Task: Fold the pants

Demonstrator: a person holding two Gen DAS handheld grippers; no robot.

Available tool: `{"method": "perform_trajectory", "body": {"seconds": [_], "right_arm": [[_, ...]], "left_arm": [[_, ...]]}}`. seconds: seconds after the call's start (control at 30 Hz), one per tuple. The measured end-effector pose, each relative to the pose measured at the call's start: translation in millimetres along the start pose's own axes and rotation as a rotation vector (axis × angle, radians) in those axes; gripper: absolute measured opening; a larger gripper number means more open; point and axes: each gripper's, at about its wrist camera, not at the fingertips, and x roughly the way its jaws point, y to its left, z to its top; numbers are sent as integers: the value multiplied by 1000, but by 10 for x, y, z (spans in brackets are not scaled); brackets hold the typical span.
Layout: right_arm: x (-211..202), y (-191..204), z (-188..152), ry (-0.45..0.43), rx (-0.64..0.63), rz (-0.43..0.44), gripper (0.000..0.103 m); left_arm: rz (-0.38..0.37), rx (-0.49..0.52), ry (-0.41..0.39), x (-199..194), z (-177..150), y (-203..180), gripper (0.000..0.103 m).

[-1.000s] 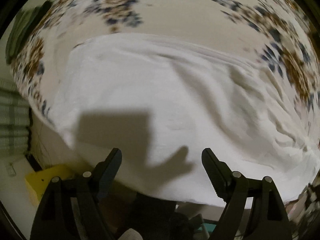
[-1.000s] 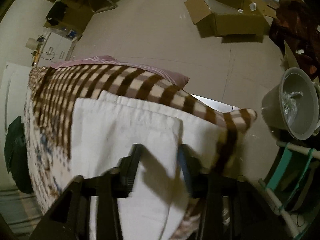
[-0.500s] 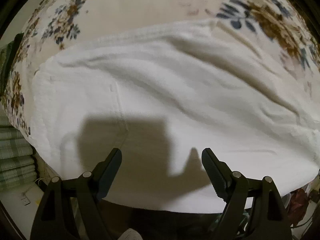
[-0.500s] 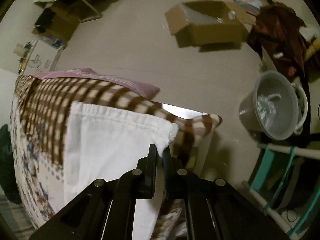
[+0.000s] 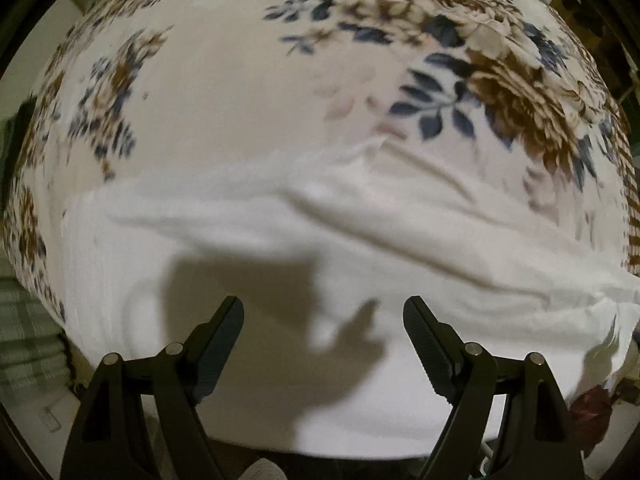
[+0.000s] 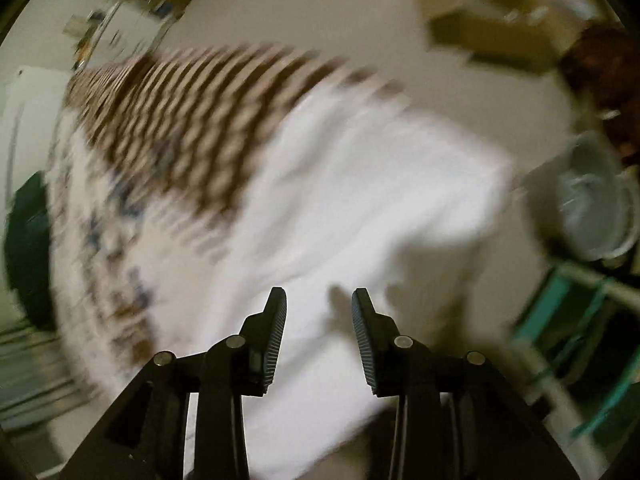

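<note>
Pants [image 5: 360,264], one white pair, on one floral bedspread [image 5: 248,92], both grippers' fingers [image 5: 224,332] apart, empty.

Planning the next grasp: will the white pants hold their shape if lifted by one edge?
Probably not: the white pants already lie in soft ridges on the floral bedspread, so they would likely droop. They look thin and light, and may drag rather than slide flat.

Left gripper [image 5: 323,322] points toward 12 o'clock, fingers spread wide; right gripper [image 6: 319,312] likewise, fingers parted, holding nothing.
</note>
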Motion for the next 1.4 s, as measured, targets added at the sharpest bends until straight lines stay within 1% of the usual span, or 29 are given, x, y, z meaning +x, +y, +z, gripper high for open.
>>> {"method": "perform_trajectory", "body": {"seconds": [0.13,0.17,0.2,0.23,0.3,0.33,0.37,0.43,0.53,0.63,0.7,0.77,0.8,0.83,0.87,0.9,0.93,0.97,1.03,1.07,1.1,1.13,1.17,1.2,1.23,1.27,1.3,1.33,1.4], "right_arm": [[527,335,36,35,17,-24,36],[649,371,27,44,32,-53,36],[716,377,5,34,46,-75,20],[748,375,-6,19,56,-120,6],[734,358,-1,2,62,-117,5],[688,357,-19,-10,63,-109,4],[614,359,-39,-31,60,-94,4],[516,364,-71,-55,60,-72,4],[485,388,-86,-62,82,-45,4],[509,417,-33,-61,104,-28,4],[528,496,28,-55,108,-10,4],[618,572,86,-31,105,39,4],[668,613,115,-15,94,37,6],[738,613,148,19,92,30,9],[763,591,141,45,95,41,12],[789,594,129,77,89,56,24],[785,620,92,109,68,66,41],[753,669,12,129,26,63,47],[739,795,-196,159,-60,73,48],[814,917,-371,214,-139,67,48],[867,973,-472,246,-179,54,48],[1009,1091,-651,291,-240,35,48],[1121,1164,-751,320,-271,24,48],[1255,1243,-837,330,-285,34,45],[1315,1279,-864,320,-284,45,44],[1384,1358,-867,273,-284,48,44],[1400,1390,-859,253,-288,48,44],[1423,1422,-853,240,-289,54,44],[1402,1386,-809,247,-254,97,44]], "left_arm": [[27,29,-24,-17,81,-88,81],[31,39,-30,-26,84,-90,81],[32,44,-30,-30,160,-143,81],[36,48,-27,-46,355,-140,81],[36,53,-20,-57,339,-205,81],[33,52,-17,-77,211,-170,81],[34,52,-13,-30,184,-126,81],[30,55,-8,30,173,-31,81],[26,53,-8,33,176,-49,81],[22,50,-28,42,237,-64,81],[29,58,-56,52,359,-77,81],[43,64,-74,118,451,-134,81],[52,68,-66,173,487,-156,81],[56,67,-50,240,531,-169,81],[49,63,-37,278,571,-188,81],[46,59,-29,291,586,-183,81],[41,54,-29,290,597,-168,81],[36,50,-37,271,609,-149,81],[39,50,-36,278,620,-163,81],[39,46,-31,297,630,-167,81],[42,41,-28,339,679,-162,81],[46,38,-27,389,779,-120,82],[52,35,-31,420,856,-113,82],[58,32,-37,440,902,-111,83],[65,31,-39,454,963,-135,82],[69,30,-41,456,1030,-154,82],[73,30,-49,441,1064,-157,82],[75,33,-56,422,1082,-163,82],[75,44,-58,365,1087,-174,82]]}}
